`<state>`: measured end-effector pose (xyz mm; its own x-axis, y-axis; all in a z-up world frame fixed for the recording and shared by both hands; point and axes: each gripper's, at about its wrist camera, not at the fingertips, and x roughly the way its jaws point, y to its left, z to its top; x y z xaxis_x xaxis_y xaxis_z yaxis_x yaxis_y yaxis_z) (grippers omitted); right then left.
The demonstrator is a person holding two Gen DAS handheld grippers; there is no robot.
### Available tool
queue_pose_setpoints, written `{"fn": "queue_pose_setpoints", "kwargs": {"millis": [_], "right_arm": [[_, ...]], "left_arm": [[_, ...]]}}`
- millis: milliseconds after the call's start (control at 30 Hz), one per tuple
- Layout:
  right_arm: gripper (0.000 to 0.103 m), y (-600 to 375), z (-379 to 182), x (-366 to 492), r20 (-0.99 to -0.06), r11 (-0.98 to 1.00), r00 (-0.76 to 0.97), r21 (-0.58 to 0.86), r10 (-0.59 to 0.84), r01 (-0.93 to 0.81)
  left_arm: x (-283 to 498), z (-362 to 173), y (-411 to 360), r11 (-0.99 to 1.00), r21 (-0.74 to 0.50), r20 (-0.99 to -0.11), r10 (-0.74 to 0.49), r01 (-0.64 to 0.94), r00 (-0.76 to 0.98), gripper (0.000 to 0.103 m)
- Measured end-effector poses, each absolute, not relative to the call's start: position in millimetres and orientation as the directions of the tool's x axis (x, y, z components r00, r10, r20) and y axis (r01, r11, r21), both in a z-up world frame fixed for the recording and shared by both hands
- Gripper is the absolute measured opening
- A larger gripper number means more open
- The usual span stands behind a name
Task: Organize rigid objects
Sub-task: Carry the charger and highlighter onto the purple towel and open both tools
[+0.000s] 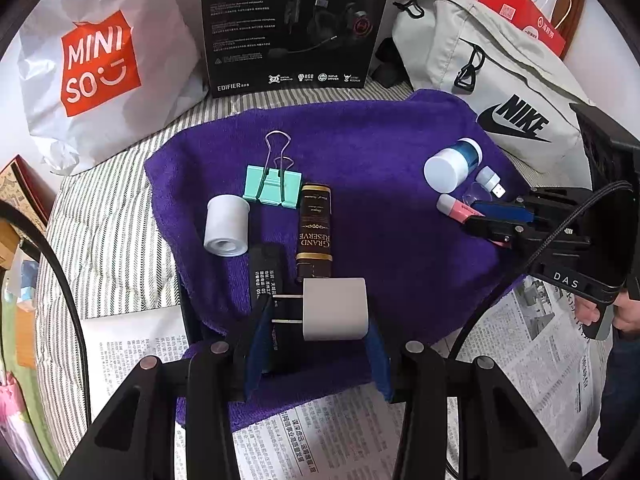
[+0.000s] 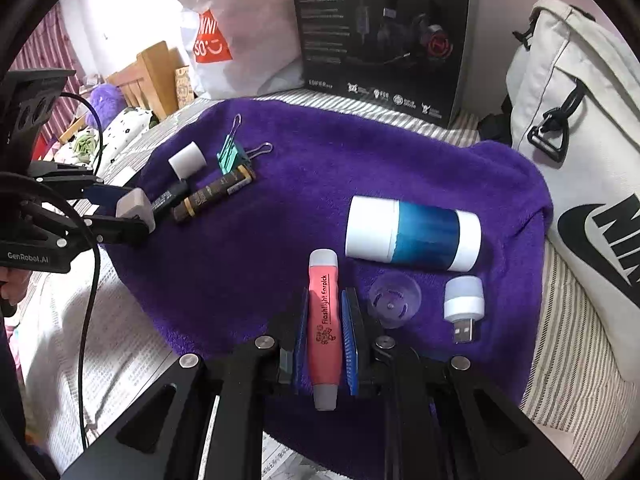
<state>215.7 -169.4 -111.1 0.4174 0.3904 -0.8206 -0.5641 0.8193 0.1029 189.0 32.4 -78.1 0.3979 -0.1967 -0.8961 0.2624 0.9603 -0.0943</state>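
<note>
A purple towel (image 1: 360,152) fills the middle of both views, with a blue-and-white bottle (image 2: 412,234) right of centre in the right wrist view and a green binder clip (image 1: 273,189) left of centre in the left wrist view. My left gripper (image 1: 320,354), part open, clamps a white plug adapter (image 1: 334,309) at bottom centre of its view. My right gripper (image 2: 325,344) is closed tight on a pink flashlight earpick (image 2: 325,328) at bottom centre, a small USB light (image 2: 465,298) to its right.

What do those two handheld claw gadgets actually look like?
Both are matte black frames with silver rivets. The left gripper and right gripper have blue finger pads. Black cables trail from each; one body reads "GenRobot.AI", the other "DAS".
</note>
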Motion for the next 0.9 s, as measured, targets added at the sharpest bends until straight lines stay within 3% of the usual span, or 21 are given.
{"fn": "queue_pose_setpoints", "kwargs": {"millis": [700,900], "right_arm": [[0.017,-160.3,-117.0,210.5,-0.838,0.788,0.397,0.060,0.373,-0.613],[0.032,-174.8,-111.2,204.7,-0.824,0.800,0.415,0.076,0.387,-0.595]], "left_arm": [[188.4,-85.8,26.9,0.952,-0.071,-0.913,-0.182,0.298,0.365,0.042],[188.8,-85.5,24.6,0.952,-0.060,-0.917,-0.171,0.301,0.359,0.042]]}}
